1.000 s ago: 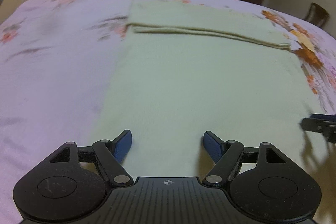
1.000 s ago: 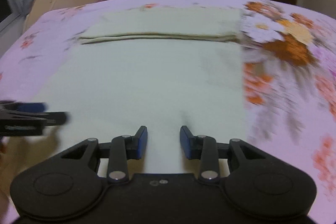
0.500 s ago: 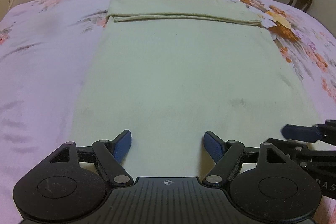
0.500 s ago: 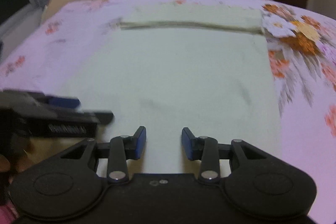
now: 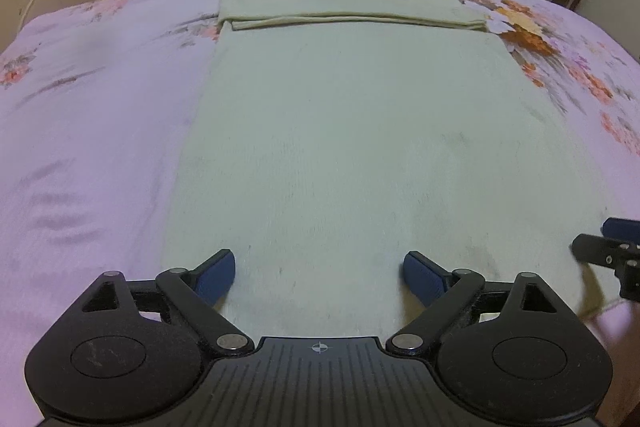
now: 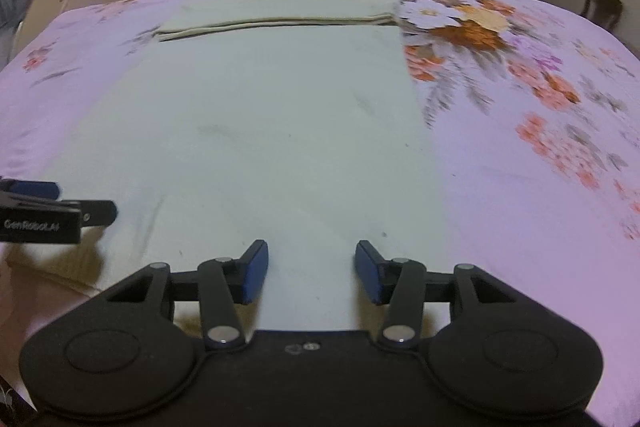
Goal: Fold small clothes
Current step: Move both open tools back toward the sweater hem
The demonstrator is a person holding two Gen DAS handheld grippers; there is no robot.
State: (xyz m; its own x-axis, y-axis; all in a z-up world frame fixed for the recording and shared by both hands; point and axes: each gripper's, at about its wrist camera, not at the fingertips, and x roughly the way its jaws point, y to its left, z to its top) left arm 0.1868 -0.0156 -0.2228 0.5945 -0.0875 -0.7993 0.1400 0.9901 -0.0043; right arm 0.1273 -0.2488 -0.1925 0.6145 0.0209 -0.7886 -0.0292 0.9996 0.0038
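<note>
The left claw hangs wide open over the pale cloth's near edge on the floral bedsheet.

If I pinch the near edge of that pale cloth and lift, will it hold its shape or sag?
The pale cloth probably sags: it lies limp on the bedspread, and its far end is already folded flat. It looks thin, so likely light. Gripping with both the left gripper and right gripper should limit drooping.
</note>
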